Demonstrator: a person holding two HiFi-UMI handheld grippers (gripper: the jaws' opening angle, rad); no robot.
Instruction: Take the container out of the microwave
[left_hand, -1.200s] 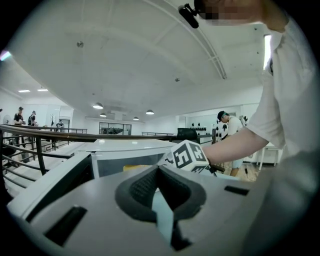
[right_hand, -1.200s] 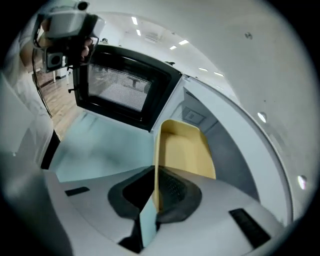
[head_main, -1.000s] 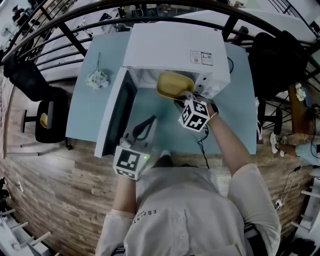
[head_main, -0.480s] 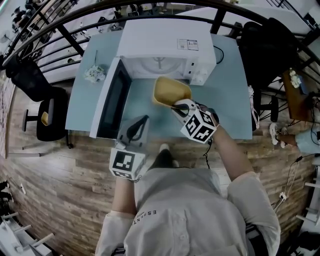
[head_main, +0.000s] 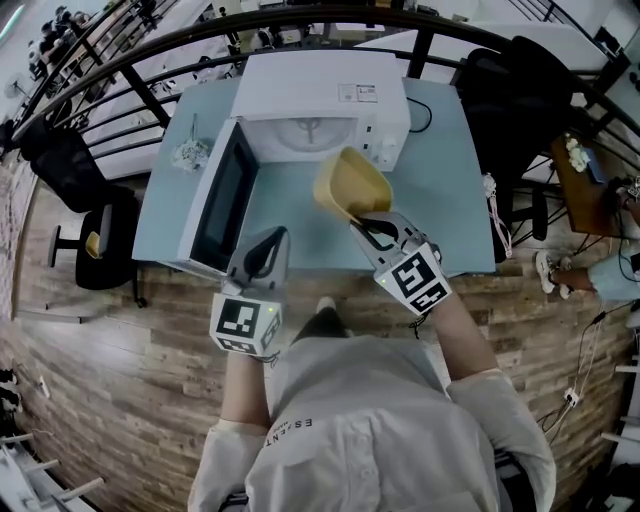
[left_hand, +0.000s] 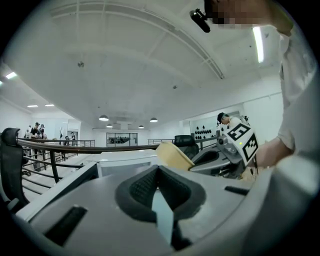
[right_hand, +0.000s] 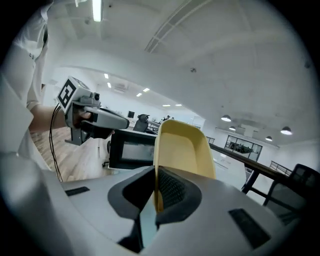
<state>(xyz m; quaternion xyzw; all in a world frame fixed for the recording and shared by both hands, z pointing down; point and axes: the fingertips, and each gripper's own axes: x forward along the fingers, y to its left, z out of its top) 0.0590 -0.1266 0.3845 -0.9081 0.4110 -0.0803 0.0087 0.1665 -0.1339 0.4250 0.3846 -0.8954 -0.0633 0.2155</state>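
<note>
The white microwave (head_main: 320, 90) stands at the back of the pale blue table (head_main: 450, 200), its door (head_main: 225, 195) swung open to the left and its cavity holding only the turntable. My right gripper (head_main: 372, 222) is shut on the near rim of the yellow container (head_main: 350, 185), which hangs tilted above the table in front of the microwave. In the right gripper view the container (right_hand: 182, 150) rises on edge from between the pads. My left gripper (head_main: 264, 250) hovers shut and holding nothing by the door's lower corner, to the left of the container (left_hand: 172, 155).
A small white bundle (head_main: 190, 152) lies on the table left of the microwave. A black cable (head_main: 428, 112) runs behind its right side. Black chairs stand at the left (head_main: 60, 165) and right (head_main: 520, 100). A dark railing (head_main: 150, 40) curves behind the table.
The right gripper has drawn the container out of the microwave, toward the table's front, and lifted and tilted it. The left gripper has pulled back toward the front edge.
</note>
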